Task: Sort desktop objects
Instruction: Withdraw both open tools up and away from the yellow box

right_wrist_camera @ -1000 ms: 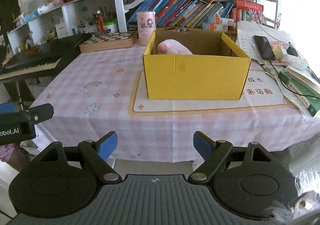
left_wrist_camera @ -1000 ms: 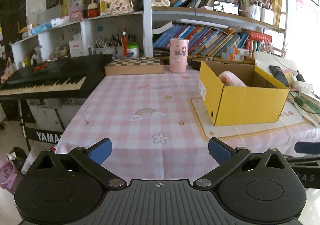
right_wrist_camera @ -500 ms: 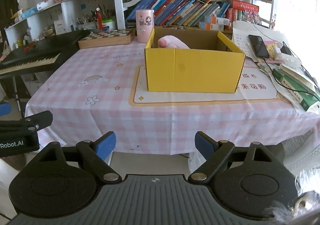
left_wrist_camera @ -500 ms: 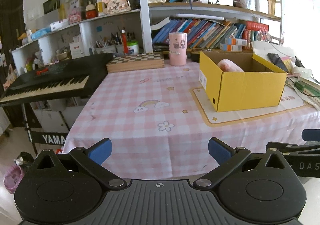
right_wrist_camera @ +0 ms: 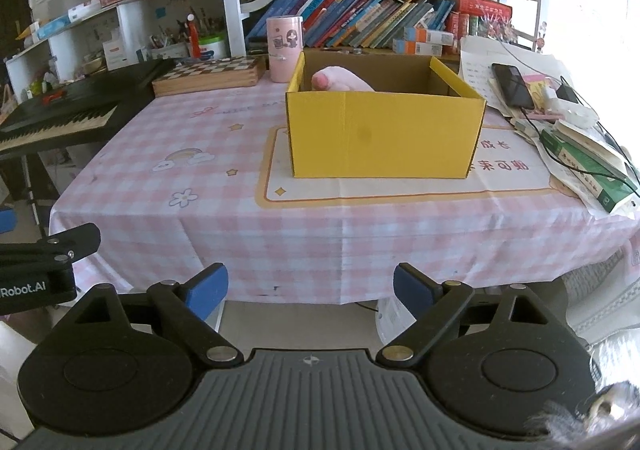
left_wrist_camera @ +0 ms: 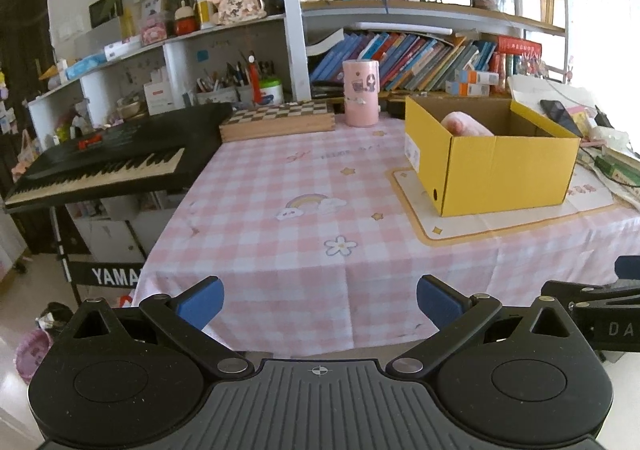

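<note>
Both grippers have drawn back from the pink-checked table [right_wrist_camera: 320, 226]. Right gripper [right_wrist_camera: 311, 288] jaws, just widening, and left gripper [left_wrist_camera: 320, 302] jaws: apart, empty. Yellow cardboard box [right_wrist_camera: 384, 138] lies ahead.

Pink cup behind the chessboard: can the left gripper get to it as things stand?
Probably yes. The left gripper is open and empty, and the tablecloth between it and the pink cup lies bare; the yellow box sits off to the right.

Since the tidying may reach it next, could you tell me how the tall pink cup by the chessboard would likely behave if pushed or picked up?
The pink cup stands upright, taller than wide, so a high push would probably tip it. Being round, it may roll afterwards. Its smooth-looking wall could slip in a gripper.
</note>
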`<state>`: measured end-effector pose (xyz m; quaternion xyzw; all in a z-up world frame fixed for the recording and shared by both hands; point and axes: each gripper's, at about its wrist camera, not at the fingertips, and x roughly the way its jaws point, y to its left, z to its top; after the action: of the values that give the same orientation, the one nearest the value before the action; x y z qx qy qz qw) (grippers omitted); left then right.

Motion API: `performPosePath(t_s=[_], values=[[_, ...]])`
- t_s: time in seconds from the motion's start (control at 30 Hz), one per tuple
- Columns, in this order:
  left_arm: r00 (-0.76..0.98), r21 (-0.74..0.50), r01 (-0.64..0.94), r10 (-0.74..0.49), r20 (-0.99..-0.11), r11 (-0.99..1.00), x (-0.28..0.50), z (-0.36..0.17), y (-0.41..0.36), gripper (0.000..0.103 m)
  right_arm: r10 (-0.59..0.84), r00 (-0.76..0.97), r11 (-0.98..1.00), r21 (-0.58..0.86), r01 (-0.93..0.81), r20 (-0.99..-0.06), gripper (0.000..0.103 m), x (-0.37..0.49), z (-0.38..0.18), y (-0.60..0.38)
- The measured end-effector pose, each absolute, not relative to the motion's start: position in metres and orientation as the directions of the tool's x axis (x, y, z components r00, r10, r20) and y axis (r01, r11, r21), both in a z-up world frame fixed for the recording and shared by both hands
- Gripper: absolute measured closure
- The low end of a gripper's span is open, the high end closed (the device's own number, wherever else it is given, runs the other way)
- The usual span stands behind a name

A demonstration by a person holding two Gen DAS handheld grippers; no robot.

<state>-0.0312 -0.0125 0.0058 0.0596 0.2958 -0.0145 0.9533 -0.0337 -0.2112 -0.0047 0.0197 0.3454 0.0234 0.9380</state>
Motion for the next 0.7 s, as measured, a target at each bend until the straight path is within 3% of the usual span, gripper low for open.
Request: performPosePath(t_s=[0.7], values=[[0.824, 0.081, 0.102, -0.038, -0.566, 0.991, -0.0312, 0.0052, -0.0103, 0.000, 0.058, 0.761, 0.998, 0.053, -0.031, -0.647, 0.012, -0.0340, -0.0039, -0.2087]])
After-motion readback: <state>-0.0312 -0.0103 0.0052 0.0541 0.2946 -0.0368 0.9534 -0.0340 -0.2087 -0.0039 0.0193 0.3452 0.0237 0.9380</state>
